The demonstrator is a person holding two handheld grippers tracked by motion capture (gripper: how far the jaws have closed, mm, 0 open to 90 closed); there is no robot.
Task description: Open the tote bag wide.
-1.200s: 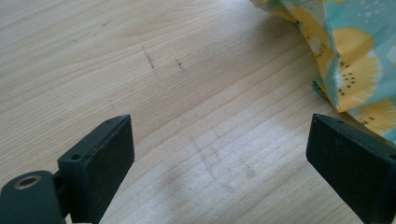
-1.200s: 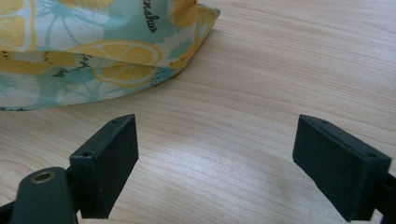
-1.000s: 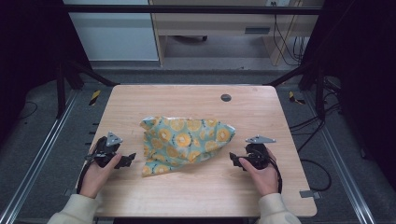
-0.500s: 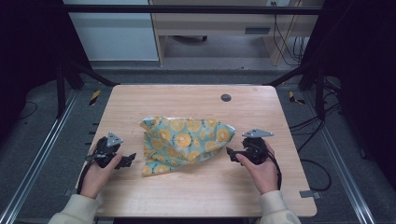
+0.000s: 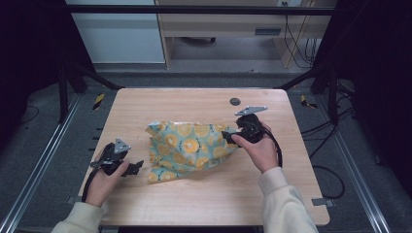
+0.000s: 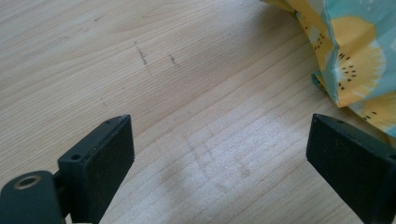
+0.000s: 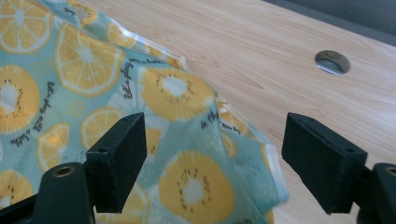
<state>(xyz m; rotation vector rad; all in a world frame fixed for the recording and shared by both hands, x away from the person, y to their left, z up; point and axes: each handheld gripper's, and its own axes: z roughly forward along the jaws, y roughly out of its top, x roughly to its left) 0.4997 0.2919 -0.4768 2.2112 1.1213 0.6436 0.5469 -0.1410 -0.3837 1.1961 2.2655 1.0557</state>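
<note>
The wooden table (image 5: 194,104) carries one crumpled cloth (image 5: 187,145) printed with citrus slices, lying near its middle with bare wood on every side. The right gripper (image 5: 232,136) hovers at the cloth's right edge, jaws wide and empty. The left gripper (image 5: 136,166) rests just left of the cloth's near corner, also spread wide, holding nothing. One round hole (image 5: 235,101) sits beyond.
</note>
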